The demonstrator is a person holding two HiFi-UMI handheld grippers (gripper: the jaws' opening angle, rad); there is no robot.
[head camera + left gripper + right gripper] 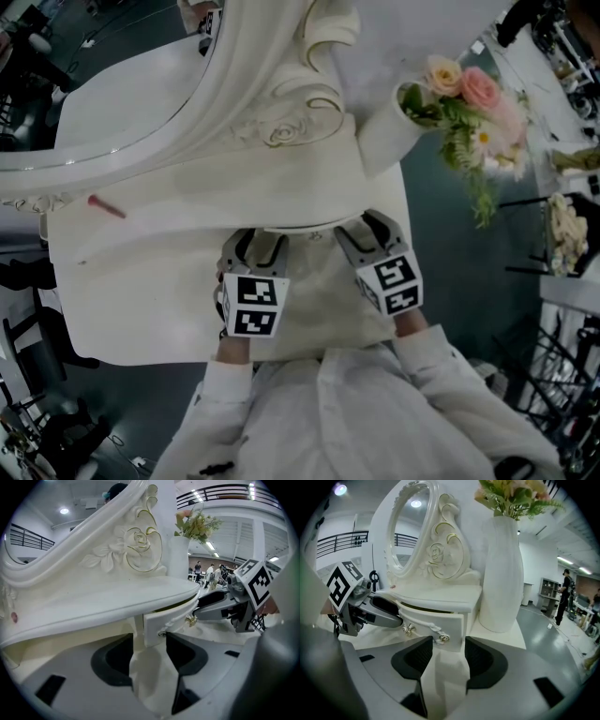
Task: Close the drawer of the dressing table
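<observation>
The white dressing table (159,281) has a curved drawer (436,619) that stands slightly out from under the tabletop, with a dark gap along its top. Small gold knobs (408,629) sit on its front. My left gripper (254,246) is open, with the drawer's left end (157,625) just beyond its fingertips and nothing between them. My right gripper (368,231) is open too, at the drawer's right end (454,630), and holds nothing. Each gripper shows in the other's view: the right gripper (218,607) and the left gripper (377,609).
An oval mirror (94,84) in a carved frame rises at the back of the tabletop. A tall white vase (502,573) of flowers (464,103) stands at the table's right end. A small red stick (106,206) lies on the tabletop at left. Grey floor surrounds the table.
</observation>
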